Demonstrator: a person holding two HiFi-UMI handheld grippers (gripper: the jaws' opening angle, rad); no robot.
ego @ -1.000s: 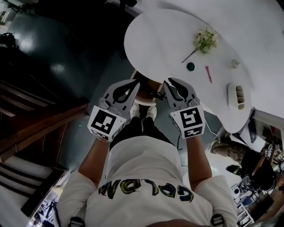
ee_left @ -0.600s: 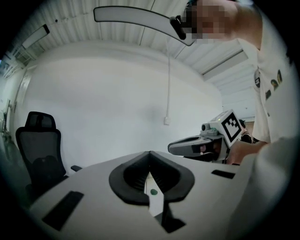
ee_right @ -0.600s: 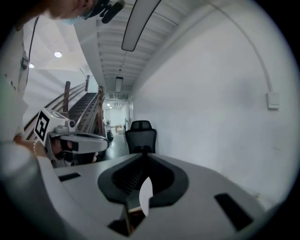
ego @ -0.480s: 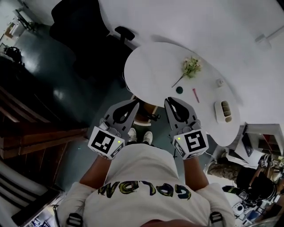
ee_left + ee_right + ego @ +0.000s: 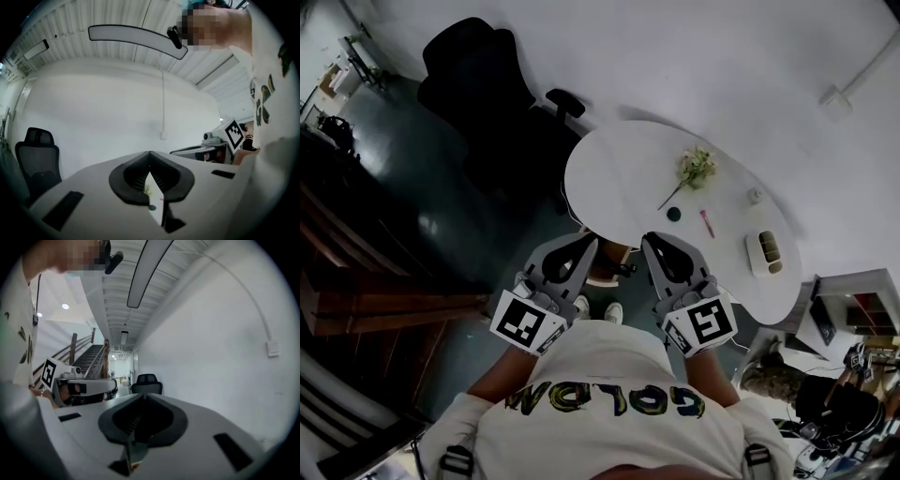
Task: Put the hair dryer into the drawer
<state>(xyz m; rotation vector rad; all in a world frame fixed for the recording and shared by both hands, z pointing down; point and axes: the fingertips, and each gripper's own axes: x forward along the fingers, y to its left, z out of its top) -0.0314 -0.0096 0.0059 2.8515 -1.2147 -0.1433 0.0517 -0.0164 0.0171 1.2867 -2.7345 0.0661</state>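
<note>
Right gripper [image 5: 646,239] just closing, empty, left gripper [image 5: 592,242] closed, empty

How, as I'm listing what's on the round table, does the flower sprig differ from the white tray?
The flower sprig is green with pale blooms and a thin stem; the white tray is plain white. The sprig is loose and irregular, the tray a rounded oblong with compartments. The sprig lies toward the middle of the round table, the tray near its right edge in the head view. Both rest on that table.
</note>
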